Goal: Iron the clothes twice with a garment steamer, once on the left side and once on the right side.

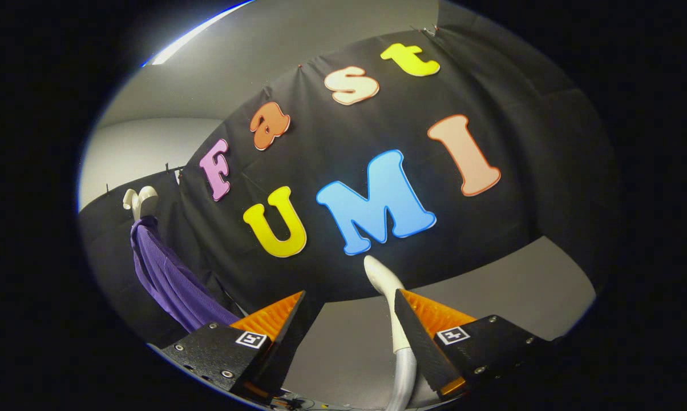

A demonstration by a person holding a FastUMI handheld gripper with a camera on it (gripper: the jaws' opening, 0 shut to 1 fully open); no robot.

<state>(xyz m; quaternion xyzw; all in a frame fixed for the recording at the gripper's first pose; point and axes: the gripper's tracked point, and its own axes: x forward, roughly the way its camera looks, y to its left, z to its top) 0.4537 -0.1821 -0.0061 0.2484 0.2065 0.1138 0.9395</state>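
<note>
Gripper (349,311) jaws spread, steamer handle (390,297) against one, purple garment (169,279) beside

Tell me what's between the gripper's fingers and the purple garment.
In the gripper view, only black cloth wall separates the open gripper from the purple ribbed garment; the white steamer touches one finger.
</note>
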